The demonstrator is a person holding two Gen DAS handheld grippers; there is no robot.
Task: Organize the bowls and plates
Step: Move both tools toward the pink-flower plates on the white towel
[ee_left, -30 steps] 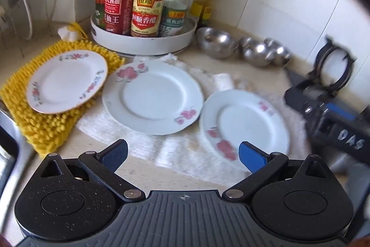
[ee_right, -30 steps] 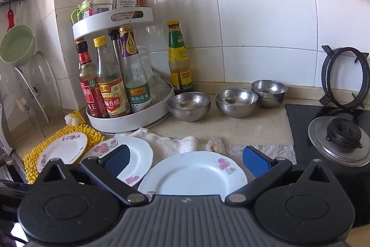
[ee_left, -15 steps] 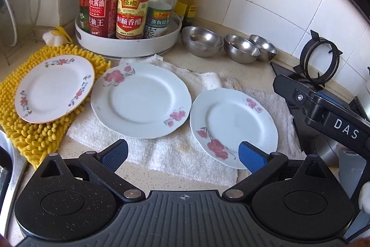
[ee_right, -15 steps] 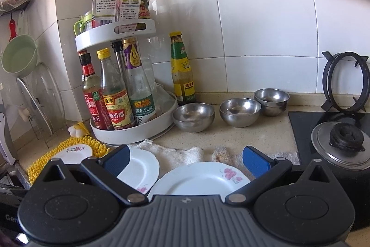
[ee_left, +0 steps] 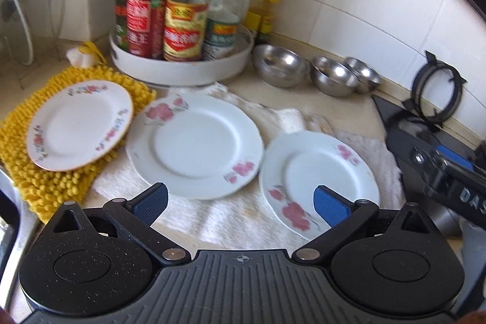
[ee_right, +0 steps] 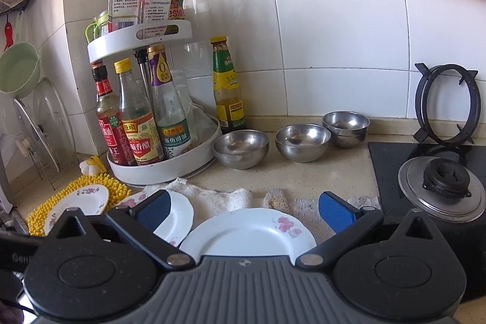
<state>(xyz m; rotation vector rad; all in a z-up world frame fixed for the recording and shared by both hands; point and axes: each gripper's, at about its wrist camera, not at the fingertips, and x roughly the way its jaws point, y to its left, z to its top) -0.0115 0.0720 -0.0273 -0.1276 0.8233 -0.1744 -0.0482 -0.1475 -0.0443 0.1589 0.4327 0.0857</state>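
Two grippers — left (ee_left: 240, 204), right (ee_right: 243, 210) — hover over plates (ee_left: 194, 144), fingers spread (nothing grasped).

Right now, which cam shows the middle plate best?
Left wrist. The middle plate lies whole and unobstructed on the white towel, both pink flower prints visible. In the right wrist view, the right gripper's own finger covers most of it.

Three plates (ee_left: 194, 146) are lying in a row mid-frame, leftmost on a mat (ee_left: 45, 181), others on a towel (ee_left: 237, 211); bowls (ee_left: 279, 69) are sitting behind, upper right.
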